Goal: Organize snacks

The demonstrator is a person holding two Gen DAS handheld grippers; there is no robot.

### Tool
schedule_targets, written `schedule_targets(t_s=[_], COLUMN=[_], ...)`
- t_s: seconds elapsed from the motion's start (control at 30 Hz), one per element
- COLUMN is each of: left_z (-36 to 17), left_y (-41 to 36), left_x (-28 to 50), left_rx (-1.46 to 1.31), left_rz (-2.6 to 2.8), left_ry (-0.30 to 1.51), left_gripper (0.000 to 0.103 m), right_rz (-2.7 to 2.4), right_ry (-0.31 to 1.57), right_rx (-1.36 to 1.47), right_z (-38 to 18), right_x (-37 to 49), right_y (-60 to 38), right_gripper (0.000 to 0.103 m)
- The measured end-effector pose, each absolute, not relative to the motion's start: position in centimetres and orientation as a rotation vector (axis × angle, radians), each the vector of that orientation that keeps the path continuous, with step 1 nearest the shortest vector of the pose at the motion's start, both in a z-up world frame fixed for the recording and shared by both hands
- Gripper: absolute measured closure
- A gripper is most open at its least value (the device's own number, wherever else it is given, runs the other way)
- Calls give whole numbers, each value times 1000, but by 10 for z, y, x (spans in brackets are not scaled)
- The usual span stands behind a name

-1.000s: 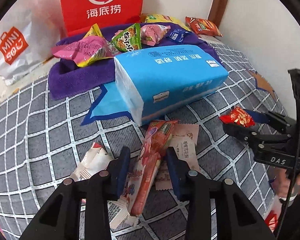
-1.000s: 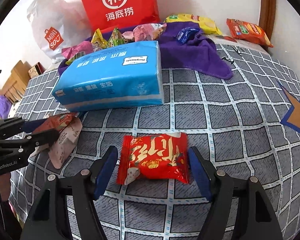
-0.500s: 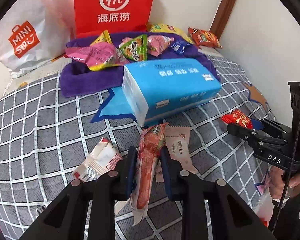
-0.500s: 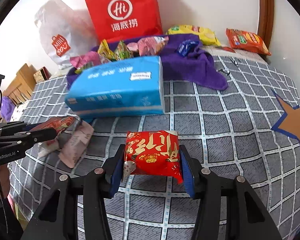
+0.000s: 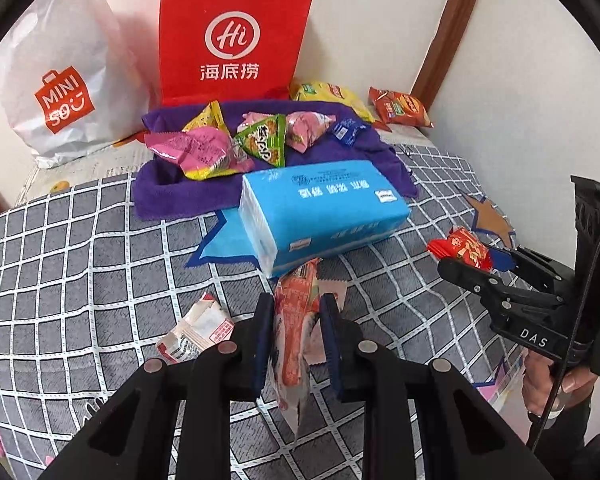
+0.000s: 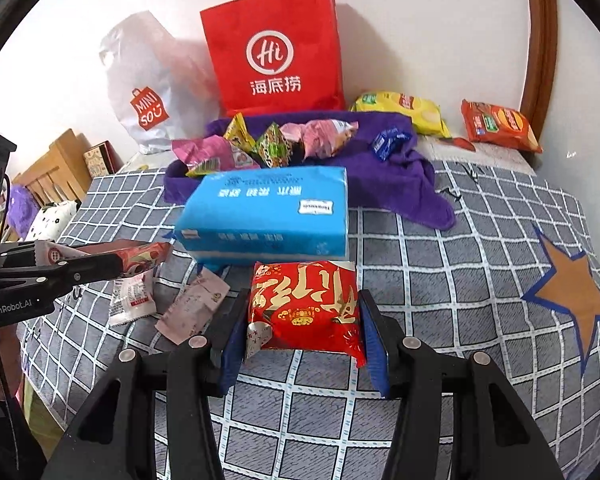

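My left gripper (image 5: 296, 312) is shut on a long orange-red snack stick pack (image 5: 294, 332) and holds it above the checked bedspread; it also shows in the right wrist view (image 6: 140, 256). My right gripper (image 6: 304, 320) is shut on a red snack packet (image 6: 304, 306), lifted off the bed; the packet also shows in the left wrist view (image 5: 460, 248). A purple towel (image 5: 168, 196) at the back holds several snack packs (image 5: 204, 152).
A blue tissue pack (image 5: 320, 208) lies mid-bed. A white sachet (image 5: 196, 330) and a pink sachet (image 6: 192, 306) lie on the bedspread. A red Hi bag (image 5: 232, 36) and a white Miniso bag (image 5: 60, 76) stand by the wall. Yellow (image 6: 404, 112) and orange (image 6: 500, 124) packs lie far right.
Both grippers closed on their snacks and lifted them off the bed. The view has pulled back and up from the bedspread.
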State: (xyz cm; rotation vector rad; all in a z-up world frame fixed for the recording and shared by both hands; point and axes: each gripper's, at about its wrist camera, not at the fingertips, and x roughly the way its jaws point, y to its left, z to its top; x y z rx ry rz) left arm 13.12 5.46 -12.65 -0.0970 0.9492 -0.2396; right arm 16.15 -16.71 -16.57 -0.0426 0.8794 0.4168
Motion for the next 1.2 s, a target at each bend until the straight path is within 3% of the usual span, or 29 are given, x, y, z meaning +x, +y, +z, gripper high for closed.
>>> schedule_targets(t_s=[1.2], left_z=[-68], left_y=[51], left_x=[195], left_rx=[-158], left_rz=[-243], left_ry=[853], left_gripper=[81], right_rz=[443], right_ry=[797], right_rx=[-104], right_z=[-107], right_x=[231], right_y=[-132], right_gripper=[52])
